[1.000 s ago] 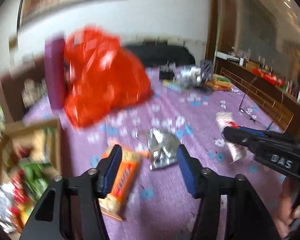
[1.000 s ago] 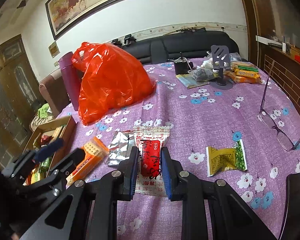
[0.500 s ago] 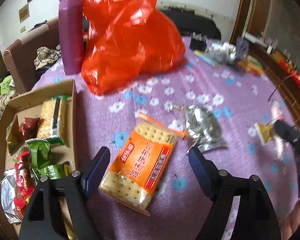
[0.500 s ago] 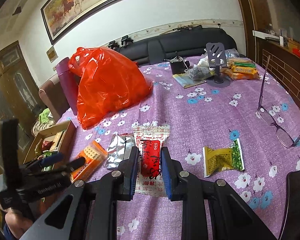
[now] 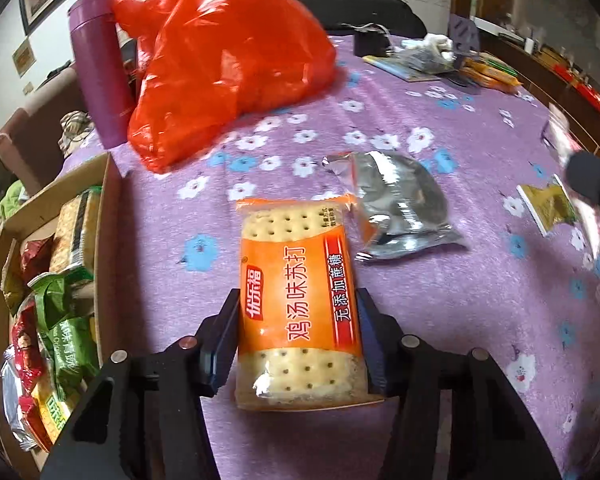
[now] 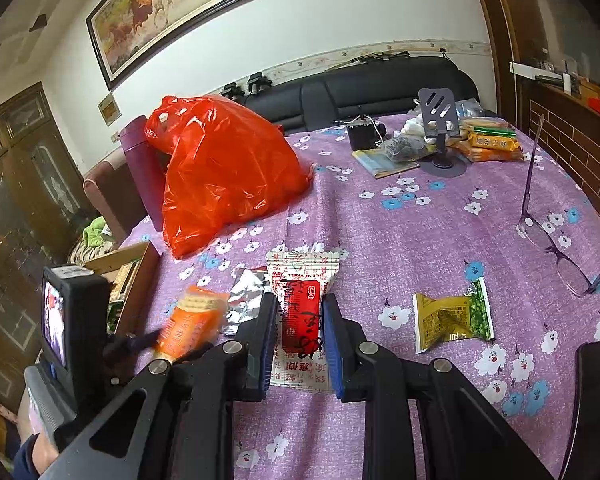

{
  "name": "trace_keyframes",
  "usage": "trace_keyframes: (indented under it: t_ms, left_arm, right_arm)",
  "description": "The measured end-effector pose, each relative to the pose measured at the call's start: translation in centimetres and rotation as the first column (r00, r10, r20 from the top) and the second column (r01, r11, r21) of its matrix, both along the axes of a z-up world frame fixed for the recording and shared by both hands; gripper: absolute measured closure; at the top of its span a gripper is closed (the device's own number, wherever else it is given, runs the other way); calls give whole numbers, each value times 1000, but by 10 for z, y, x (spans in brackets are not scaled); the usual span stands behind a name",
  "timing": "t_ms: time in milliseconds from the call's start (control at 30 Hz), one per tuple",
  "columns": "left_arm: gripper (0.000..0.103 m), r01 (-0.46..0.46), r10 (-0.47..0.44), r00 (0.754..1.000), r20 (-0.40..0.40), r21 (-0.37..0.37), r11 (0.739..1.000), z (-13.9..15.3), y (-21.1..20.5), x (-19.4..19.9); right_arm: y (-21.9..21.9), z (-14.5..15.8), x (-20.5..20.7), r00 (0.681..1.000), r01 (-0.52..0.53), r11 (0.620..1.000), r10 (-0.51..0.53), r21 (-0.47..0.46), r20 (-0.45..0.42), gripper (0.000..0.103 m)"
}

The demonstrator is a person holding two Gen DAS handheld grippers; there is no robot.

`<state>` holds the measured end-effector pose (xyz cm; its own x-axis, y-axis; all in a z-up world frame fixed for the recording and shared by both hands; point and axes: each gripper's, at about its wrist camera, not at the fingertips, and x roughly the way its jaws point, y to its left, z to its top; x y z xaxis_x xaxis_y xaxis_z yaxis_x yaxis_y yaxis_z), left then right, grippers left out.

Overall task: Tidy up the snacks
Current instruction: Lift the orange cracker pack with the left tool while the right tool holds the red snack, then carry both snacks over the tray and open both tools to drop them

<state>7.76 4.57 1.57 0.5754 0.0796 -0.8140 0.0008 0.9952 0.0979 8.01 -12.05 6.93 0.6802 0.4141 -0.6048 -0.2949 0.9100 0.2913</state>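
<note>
Lying on the purple floral tablecloth (image 5: 440,300), the orange cracker packet (image 5: 298,300) sits between the closing jaws of the left gripper (image 5: 296,340), which pitches steeply down, pads at its long edges. At its two o'clock lies a silver pouch (image 5: 400,204); at nine, the snack box (image 5: 108,240). The right gripper (image 6: 300,320), tilted gently down, clamps a red-and-white packet (image 6: 302,312).
</note>
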Motion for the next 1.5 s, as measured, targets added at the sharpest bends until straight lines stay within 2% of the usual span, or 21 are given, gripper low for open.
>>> trace_keyframes:
  t_ms: [67, 100, 133, 167, 200, 233, 267, 367, 433, 533, 700, 800, 1200, 1500]
  left_arm:
    - [47, 5, -5, 1000, 11, 31, 1000, 0, -5, 1]
    - [43, -6, 6, 1000, 14, 31, 1000, 0, -4, 2]
    - [34, -25, 24, 1000, 18, 34, 999, -1, -2, 3]
    - [33, -29, 28, 999, 22, 31, 999, -1, 0, 4]
    - [34, -19, 19, 1000, 24, 10, 1000, -2, 3, 4]
    - [47, -7, 8, 1000, 20, -18, 1000, -1, 4, 4]
    - [50, 3, -2, 1000, 16, -50, 999, 0, 5, 3]
    - [51, 15, -14, 999, 45, -20, 1000, 1, -1, -1]
    - [51, 32, -28, 997, 68, -46, 998, 6, -3, -5]
    - [51, 40, -30, 987, 155, -59, 997, 20, -2, -15]
    - [51, 24, -8, 950, 313, -45, 999, 42, -2, -33]
    - [51, 16, -2, 931, 365, -34, 999, 50, -3, -37]
    - [51, -14, -3, 905, 426, 37, 999, 61, -9, -48]
    - [50, -22, -2, 891, 454, 47, 999, 75, -6, -76]
  right_arm:
    - [-1, 0, 0, 1000, 3, 1000, -3, 0, -2, 79]
    - [0, -1, 0, 1000, 1, 1000, -1, 1, -3, 79]
    - [0, 0, 0, 1000, -1, 1000, 1, 0, -3, 79]
    - [1, 0, 0, 1000, -1, 1000, 1, -2, -1, 79]
    - [1, 0, -1, 1000, -2, 1000, 2, -2, 1, 79]
    - [1, 0, -1, 1000, -4, 1000, 4, -2, 1, 79]
    - [2, 0, -1, 1000, -6, 1000, 6, -1, 2, 79]
    - [2, 0, -1, 1000, -7, 1000, 7, -1, 4, 79]
    - [2, 1, -1, 1000, -5, 1000, 5, 3, 4, 79]
    - [0, 1, -2, 1000, 1, 1000, -1, 6, 9, 79]
    - [1, 2, -3, 1000, 1, 1000, -1, 3, 14, 79]
    - [4, 2, -4, 1000, -7, 1000, 8, -5, 20, 79]
    - [12, 3, -9, 998, -34, 999, 35, -27, 51, 79]
    - [22, 0, -11, 996, -72, 997, 74, -42, 57, 79]
